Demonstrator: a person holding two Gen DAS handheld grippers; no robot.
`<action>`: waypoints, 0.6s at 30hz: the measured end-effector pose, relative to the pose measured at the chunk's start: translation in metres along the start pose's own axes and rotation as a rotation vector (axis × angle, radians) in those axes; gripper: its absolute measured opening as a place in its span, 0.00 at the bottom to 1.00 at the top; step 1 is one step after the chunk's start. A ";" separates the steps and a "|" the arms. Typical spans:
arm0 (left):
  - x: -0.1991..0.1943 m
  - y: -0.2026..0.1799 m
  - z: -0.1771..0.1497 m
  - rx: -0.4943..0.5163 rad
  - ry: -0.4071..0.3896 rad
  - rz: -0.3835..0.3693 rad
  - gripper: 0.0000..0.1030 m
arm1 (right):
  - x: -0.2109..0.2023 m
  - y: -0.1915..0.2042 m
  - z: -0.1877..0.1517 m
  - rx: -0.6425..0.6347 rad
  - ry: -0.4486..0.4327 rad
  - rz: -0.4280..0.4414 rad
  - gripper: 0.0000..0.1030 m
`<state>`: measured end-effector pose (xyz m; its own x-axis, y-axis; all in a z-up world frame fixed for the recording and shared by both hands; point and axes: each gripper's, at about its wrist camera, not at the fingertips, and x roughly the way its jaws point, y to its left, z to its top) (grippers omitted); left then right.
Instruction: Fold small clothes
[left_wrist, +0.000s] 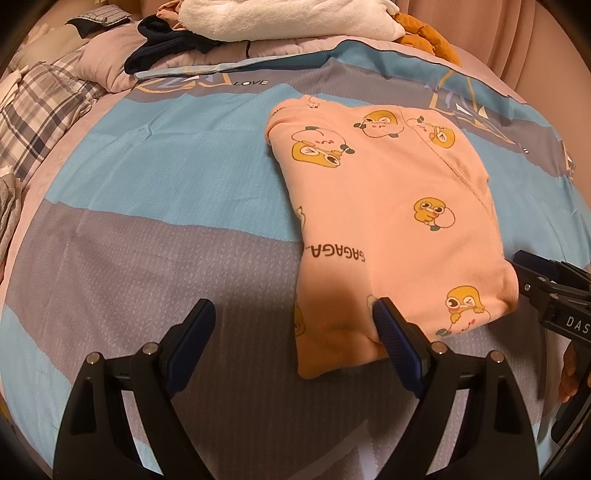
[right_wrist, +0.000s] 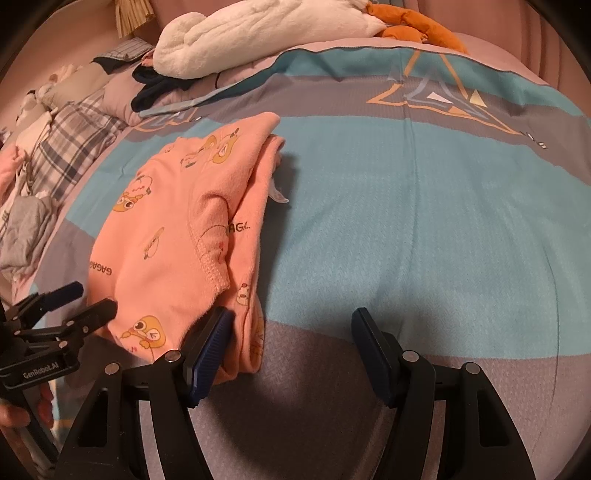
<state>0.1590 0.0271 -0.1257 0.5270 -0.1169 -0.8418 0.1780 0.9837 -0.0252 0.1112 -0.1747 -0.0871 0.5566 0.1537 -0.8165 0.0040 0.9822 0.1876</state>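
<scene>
1. Left gripper (left_wrist: 293, 325) sits at the bottom of its own view, jaws spread wide and holding nothing; its right finger (left_wrist: 397, 343) overlaps the near-left corner of the garment (left_wrist: 388, 206), though contact cannot be told.
2. Right gripper (right_wrist: 291, 332) stands bottom centre of its view, jaws apart and empty; its left finger (right_wrist: 210, 350) overlaps the garment's near-right corner, its right finger over bare bedspread (right_wrist: 424, 206).
3. Folded pink garment with yellow cartoon prints lies flat on the bedspread, right of centre in the left view, left of centre in the right view. Its long axis runs from the near edge up and away, leaning toward upper left in the left view.
4. Its near short edge lies between the two grippers; layered folded edges show along its right side in the right view.
5. Open bedspread stretches wide on either side of the garment.
6. Farther back, at the top of both views, lie a white towel (left_wrist: 288, 18), dark cloth (left_wrist: 166, 40) and an orange toy (right_wrist: 417, 26); plaid fabric (left_wrist: 37, 110) fills the upper left.
</scene>
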 end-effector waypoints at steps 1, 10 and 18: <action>-0.001 0.000 -0.001 0.002 0.001 0.003 0.86 | -0.001 0.000 -0.001 0.000 0.001 0.000 0.64; -0.014 -0.004 -0.012 0.011 0.011 0.024 0.87 | -0.015 -0.003 -0.011 0.009 -0.002 -0.002 0.64; -0.046 -0.010 -0.025 0.008 -0.011 0.030 0.91 | -0.048 0.009 -0.023 -0.031 -0.038 0.002 0.64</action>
<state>0.1122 0.0263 -0.1007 0.5412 -0.0887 -0.8362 0.1684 0.9857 0.0044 0.0653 -0.1707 -0.0589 0.5880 0.1517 -0.7945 -0.0227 0.9850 0.1712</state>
